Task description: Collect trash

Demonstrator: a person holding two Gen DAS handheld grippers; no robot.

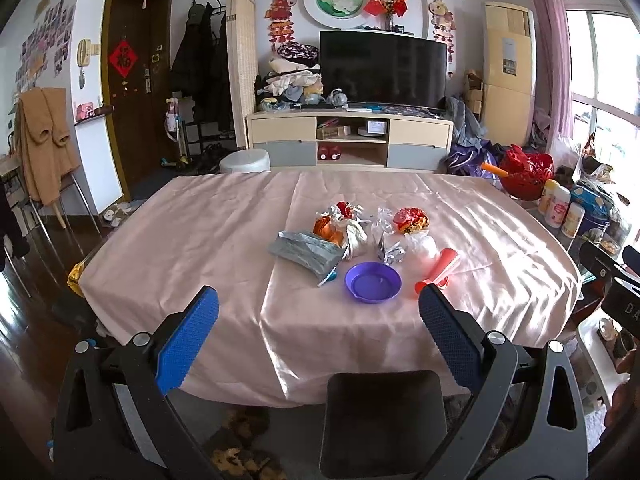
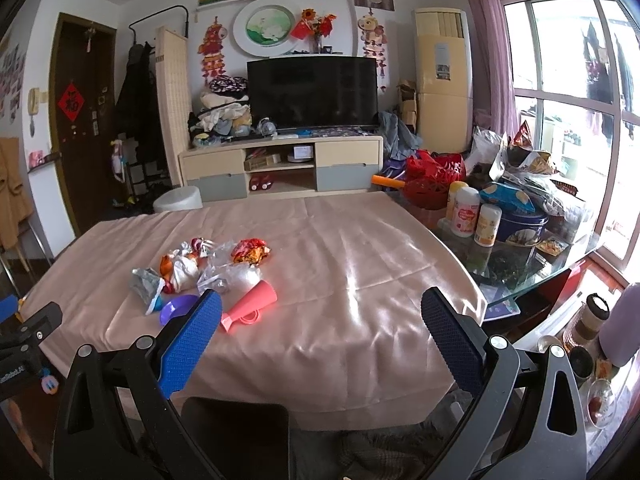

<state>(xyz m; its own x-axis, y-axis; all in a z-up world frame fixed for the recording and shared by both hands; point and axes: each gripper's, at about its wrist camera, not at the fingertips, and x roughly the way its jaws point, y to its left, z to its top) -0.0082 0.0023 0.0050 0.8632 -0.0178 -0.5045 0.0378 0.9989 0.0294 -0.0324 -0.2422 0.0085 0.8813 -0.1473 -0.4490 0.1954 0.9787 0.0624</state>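
Both claws, the left gripper (image 1: 319,308) and the right gripper (image 2: 321,312), are wide open and hold nothing. Crumpled wrappers (image 1: 344,228) lie by a purple bowl (image 1: 372,282).

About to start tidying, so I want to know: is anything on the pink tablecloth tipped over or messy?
Yes. The coral cup lies on its side beside the purple dish, and crumpled wrappers are strewn behind them. Nothing looks spilled.

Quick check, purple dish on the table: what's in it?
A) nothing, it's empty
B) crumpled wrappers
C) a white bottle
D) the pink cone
A: in the left wrist view the purple dish shows a bare inside, with the wrappers piled behind it and the pink cone lying beside it on the cloth.
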